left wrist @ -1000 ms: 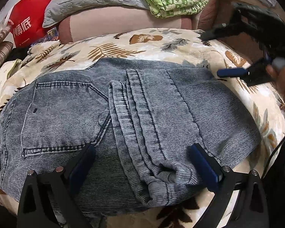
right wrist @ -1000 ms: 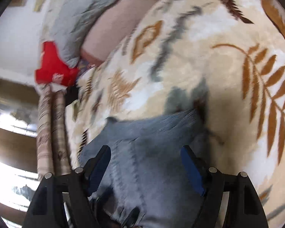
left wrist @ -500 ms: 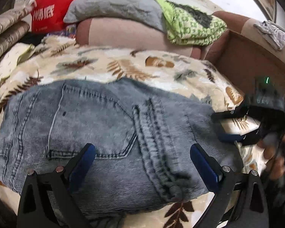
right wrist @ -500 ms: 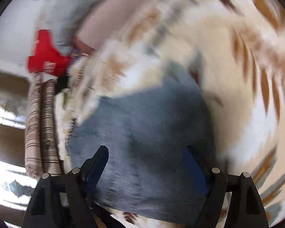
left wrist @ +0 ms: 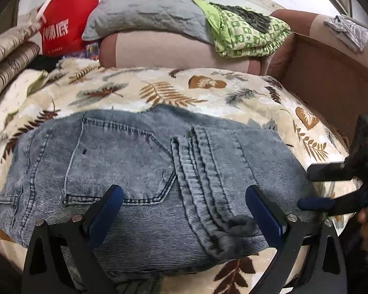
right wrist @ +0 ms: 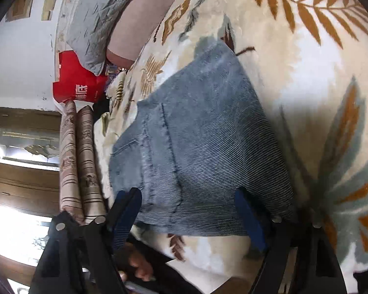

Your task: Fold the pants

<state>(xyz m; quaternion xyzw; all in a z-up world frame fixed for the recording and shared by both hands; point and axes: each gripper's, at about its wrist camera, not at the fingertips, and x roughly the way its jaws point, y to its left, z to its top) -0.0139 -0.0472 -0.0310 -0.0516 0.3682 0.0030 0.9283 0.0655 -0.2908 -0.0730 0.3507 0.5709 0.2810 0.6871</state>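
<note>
one pair of jeans, folded into a compact stack, lies on the leaf-print blanket near its front edge; one back pocket faces up, hem ends bunched at the near right. left gripper hovers just over the near edge of the stack, jaws wide apart, nothing between them. right gripper sits at the stack's right side, its two fingers spread, holding nothing; from its own camera right gripper points across the denim, jaws apart. behind: one grey pillow, one green patterned cloth, one red bag, two striped rolls.
</note>
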